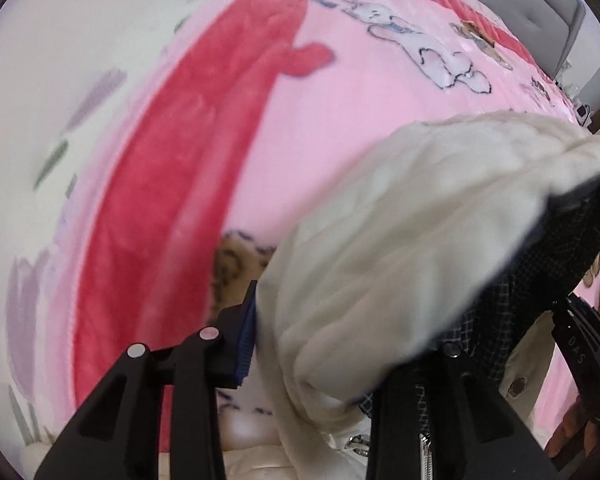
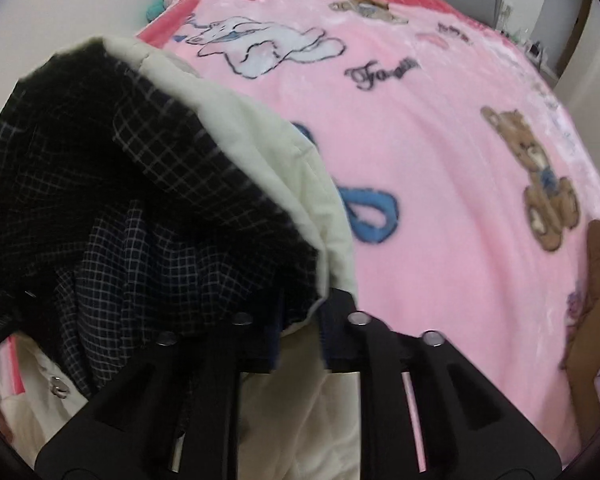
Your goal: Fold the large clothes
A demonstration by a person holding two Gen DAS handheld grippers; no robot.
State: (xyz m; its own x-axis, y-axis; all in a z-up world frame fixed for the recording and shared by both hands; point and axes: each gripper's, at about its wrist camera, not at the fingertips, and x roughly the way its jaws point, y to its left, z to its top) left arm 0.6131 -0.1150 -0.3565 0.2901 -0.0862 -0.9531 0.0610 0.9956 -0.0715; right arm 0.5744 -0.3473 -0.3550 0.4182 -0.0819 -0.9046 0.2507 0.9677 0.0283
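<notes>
Both claws, left claw [image 1: 324, 336] and right claw [image 2: 296, 332], grip the cream jacket [image 2: 256, 152] bunched between their fingers above the pink blanket [image 2: 440, 168].

Open blanket [image 2: 440, 184] beyond bunched jacket [image 2: 148, 184]

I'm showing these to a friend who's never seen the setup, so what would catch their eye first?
Probably the bright pink blanket with teddy bears and a white cartoon animal, spread over the whole bed. Next, the cream padded jacket with its dark checked lining, bunched up close to both cameras. The black left gripper and right gripper each have jacket fabric between their fingers.
</notes>
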